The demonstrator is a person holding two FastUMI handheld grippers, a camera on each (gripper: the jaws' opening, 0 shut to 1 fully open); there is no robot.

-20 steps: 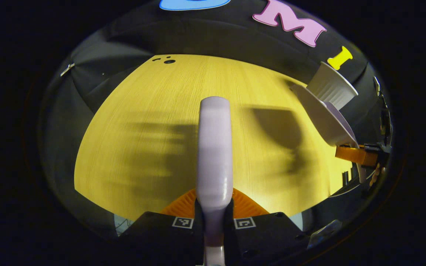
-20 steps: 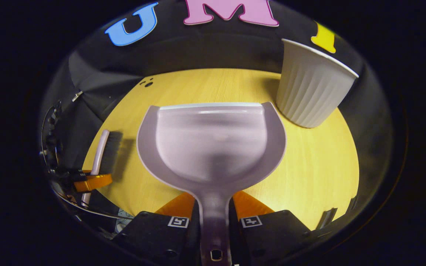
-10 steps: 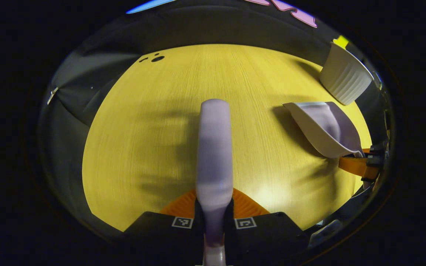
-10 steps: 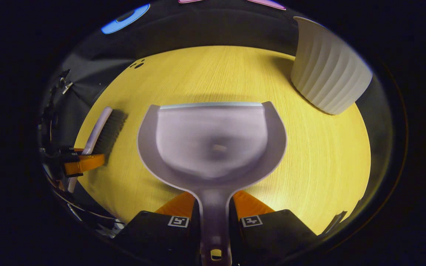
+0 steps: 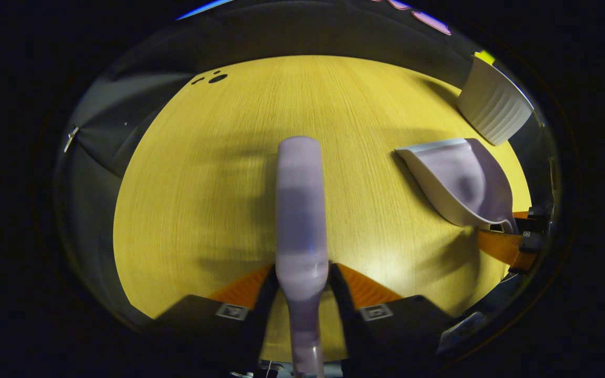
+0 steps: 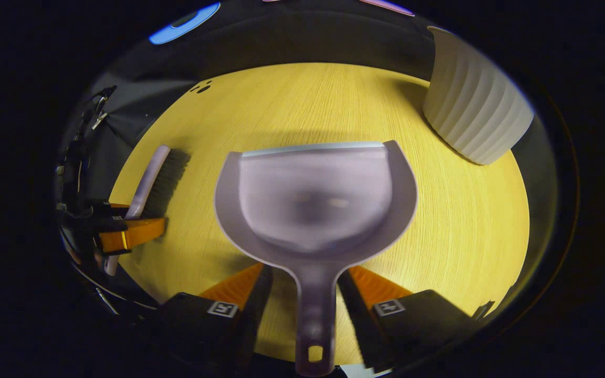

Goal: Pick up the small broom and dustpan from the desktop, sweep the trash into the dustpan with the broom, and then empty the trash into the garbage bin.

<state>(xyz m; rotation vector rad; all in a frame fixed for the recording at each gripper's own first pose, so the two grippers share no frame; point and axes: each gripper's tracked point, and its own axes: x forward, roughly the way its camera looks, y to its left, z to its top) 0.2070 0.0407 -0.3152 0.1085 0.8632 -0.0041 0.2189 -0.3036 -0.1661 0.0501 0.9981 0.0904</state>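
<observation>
Broom (image 5: pixel 300 210) and dustpan (image 6: pixel 315 202) lie flat on the tabletop (image 5: pixel 202 184), each handle between a spread, non-gripping gripper—left gripper (image 5: pixel 302 286), right gripper (image 6: pixel 315 289)—seemingly set down, sweeping finished.

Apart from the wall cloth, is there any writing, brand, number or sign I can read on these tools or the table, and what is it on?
No readable text anywhere.
Square markers on the left gripper and the right gripper: black-and-white patterns, not words or numbers.
Broom, dustpan, bin, table: no visible writing.
</observation>
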